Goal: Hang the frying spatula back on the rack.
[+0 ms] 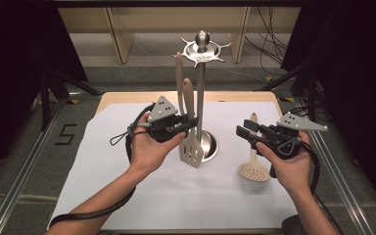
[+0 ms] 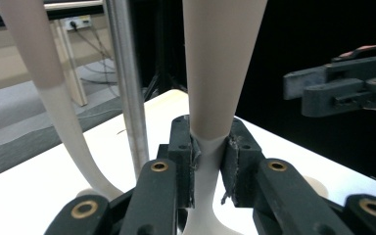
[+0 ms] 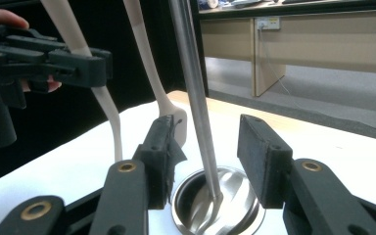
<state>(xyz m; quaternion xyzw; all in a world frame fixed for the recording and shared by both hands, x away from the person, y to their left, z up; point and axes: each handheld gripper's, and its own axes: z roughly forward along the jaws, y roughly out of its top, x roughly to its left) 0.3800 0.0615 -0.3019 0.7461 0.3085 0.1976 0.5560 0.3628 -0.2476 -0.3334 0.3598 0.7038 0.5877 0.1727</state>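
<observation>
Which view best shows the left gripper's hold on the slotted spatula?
The left gripper view: both pads of the left gripper pinch the slotted spatula at its neck. The high view shows its whole blade; the right gripper view shows its neck.

Light falls from above onto the white table cover (image 1: 127,186), which reads bright and even, while the room's left and right sides sink into near black. The skimmer (image 1: 253,169) and the forearms cast soft, short shadows, and the steel stand (image 1: 201,54) throws small glints at its top and base. In both gripper views the near jaws and the pale handle (image 2: 220,73) look slightly soft and enlarged, and the far background is blurred.
</observation>
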